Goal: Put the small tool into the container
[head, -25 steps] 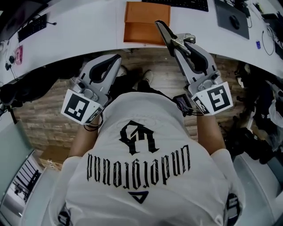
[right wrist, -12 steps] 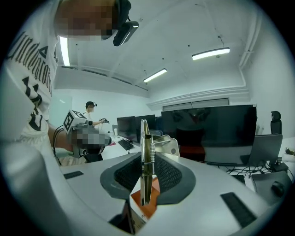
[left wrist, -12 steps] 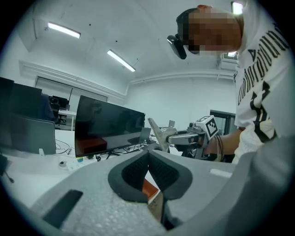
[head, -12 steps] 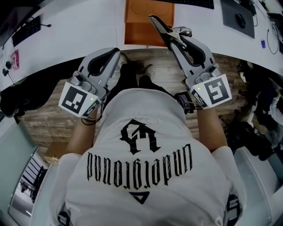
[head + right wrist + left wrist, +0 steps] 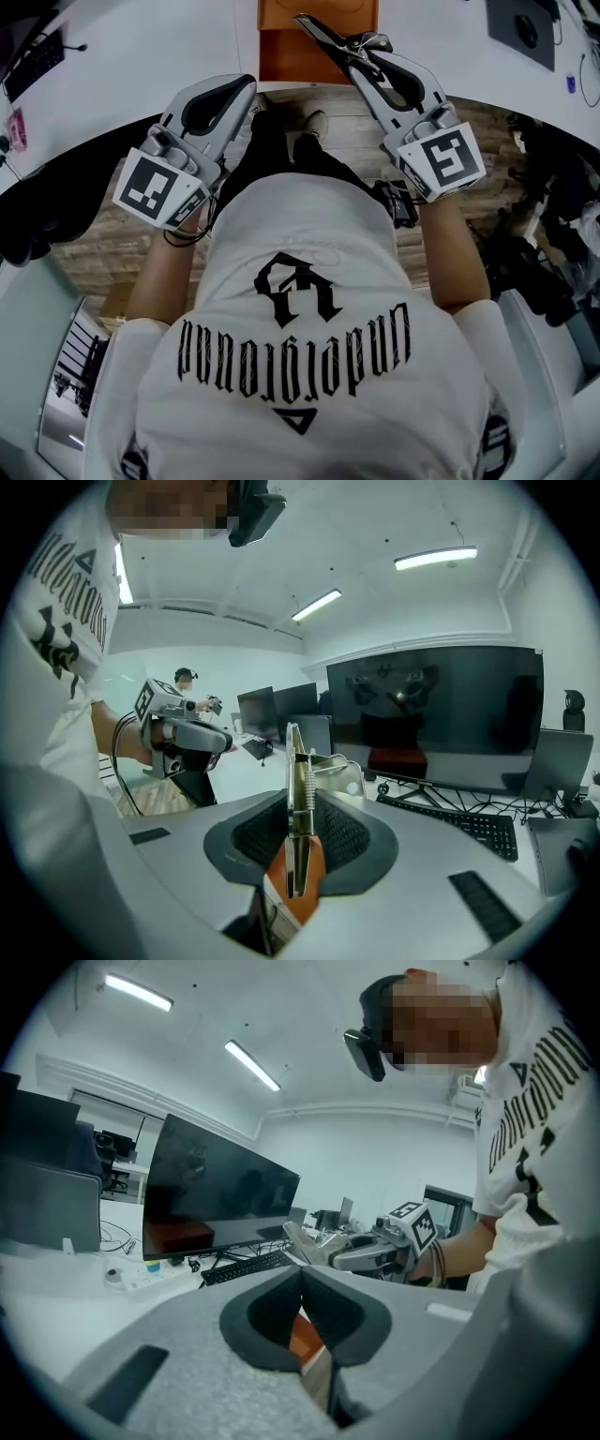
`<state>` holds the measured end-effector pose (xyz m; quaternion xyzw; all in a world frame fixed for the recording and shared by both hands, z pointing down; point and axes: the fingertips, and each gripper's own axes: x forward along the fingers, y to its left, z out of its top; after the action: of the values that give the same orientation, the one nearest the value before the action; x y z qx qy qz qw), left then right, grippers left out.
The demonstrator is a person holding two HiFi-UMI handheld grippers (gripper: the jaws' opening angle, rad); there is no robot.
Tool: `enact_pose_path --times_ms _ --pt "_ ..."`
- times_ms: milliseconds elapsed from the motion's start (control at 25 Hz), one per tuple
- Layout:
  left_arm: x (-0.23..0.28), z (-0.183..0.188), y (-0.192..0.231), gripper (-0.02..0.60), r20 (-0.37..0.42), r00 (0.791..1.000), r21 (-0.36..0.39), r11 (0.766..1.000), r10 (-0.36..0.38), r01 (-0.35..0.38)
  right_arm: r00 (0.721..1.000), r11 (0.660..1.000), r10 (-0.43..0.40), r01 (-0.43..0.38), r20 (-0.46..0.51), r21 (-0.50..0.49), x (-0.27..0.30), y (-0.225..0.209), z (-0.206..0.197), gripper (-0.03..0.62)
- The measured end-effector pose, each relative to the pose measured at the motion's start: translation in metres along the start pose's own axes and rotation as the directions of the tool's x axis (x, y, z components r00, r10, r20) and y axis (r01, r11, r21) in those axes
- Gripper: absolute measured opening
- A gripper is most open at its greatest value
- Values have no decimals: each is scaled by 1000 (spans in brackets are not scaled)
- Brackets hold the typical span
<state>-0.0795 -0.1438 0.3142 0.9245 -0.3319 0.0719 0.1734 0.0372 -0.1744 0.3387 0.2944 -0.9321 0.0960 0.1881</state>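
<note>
In the head view my right gripper (image 5: 367,58) is shut on the small tool (image 5: 326,34), a metal spring clip whose dark tip sticks forward over the orange container (image 5: 277,45) on the white desk (image 5: 141,66). The right gripper view shows the tool (image 5: 297,794) standing upright between the pads, with the orange container (image 5: 313,878) seen through the gap below. My left gripper (image 5: 244,89) hangs just before the desk edge, left of the container, shut with nothing in it; its pads meet in the left gripper view (image 5: 302,1283).
A keyboard (image 5: 36,64) lies on the desk at the far left and a dark mat with a mouse (image 5: 525,28) at the far right. A large monitor (image 5: 441,714) and keyboard (image 5: 464,827) stand behind the container. Dark clutter (image 5: 553,234) fills the floor at right.
Both grippers have moved forward toward the desk. The tool's tip now reaches over the orange container. The jaws have not changed.
</note>
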Motion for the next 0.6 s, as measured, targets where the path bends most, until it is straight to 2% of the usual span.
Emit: enact_pose_path --times_ms 320,600 --pt "9 -45 30 15 -66 998 -23 1000 5 -7 996 999 50 -49 -76 10 34 1 -35 86" --pt "24 -68 45 15 -94 996 -30 1000 -12 9 986 997 74 -70 -152 26 53 -6 -78 86"
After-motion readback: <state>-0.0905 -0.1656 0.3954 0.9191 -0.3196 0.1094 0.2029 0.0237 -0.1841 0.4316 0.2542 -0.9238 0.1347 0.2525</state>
